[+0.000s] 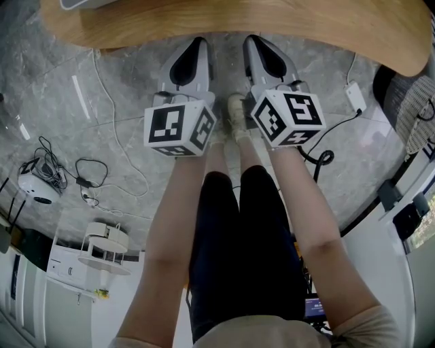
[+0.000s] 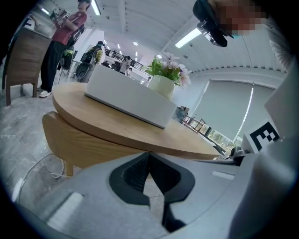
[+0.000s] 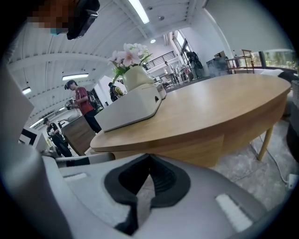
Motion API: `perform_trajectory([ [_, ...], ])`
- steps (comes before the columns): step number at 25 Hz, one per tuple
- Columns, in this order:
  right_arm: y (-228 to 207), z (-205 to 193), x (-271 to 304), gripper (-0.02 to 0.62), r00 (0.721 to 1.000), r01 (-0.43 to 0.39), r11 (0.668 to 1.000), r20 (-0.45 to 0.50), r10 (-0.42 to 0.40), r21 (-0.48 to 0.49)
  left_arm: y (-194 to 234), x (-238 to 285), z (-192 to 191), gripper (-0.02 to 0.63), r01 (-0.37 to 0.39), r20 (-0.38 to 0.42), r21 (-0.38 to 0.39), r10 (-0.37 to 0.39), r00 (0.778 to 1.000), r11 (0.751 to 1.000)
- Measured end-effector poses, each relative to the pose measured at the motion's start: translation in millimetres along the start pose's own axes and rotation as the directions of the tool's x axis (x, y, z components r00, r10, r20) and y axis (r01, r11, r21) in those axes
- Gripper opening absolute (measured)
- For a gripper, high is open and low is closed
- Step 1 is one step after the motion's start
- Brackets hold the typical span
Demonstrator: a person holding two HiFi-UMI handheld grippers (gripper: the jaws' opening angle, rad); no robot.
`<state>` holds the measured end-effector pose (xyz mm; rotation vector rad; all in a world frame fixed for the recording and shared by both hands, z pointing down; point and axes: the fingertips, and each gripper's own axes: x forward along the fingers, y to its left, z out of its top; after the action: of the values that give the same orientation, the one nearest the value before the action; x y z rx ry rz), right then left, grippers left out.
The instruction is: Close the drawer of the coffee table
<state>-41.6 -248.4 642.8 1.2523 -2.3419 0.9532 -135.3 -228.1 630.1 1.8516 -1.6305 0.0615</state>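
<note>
Head view: the coffee table (image 1: 272, 20) is at 12 o'clock, wood top only, so we can't see the drawer here. The left gripper (image 1: 194, 58) at 11 and the right gripper (image 1: 262, 56) at 1 both point at the table edge over the grey floor (image 1: 122, 88), near it but not touching. Left gripper view: jaws pressed together and holding nothing. The table fills 12 o'clock with a white box (image 2: 126, 100) and a vase (image 2: 161, 86) on top. We take the wood band under the top for the drawer (image 2: 79, 144), but can't tell how far out it sits. Right gripper view: jaws also closed on nothing, wood front at 1 to 2 o'clock. We judge the drawer stiff and not fragile, likely an easy slide. No grip is needed: push flat on the middle of the front with closed tips.
</note>
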Motion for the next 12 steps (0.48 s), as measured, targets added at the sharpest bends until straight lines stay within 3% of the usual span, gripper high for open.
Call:
perform_trajectory([
  [12, 26.4, 12.3, -39.5, 0.002, 0.996, -0.085, 0.996, 0.018, 0.086, -0.036, -18.6, -38.1, 15.8, 0.003, 0.006, 0.05, -0.011, -0.006, 0.999, 1.0],
])
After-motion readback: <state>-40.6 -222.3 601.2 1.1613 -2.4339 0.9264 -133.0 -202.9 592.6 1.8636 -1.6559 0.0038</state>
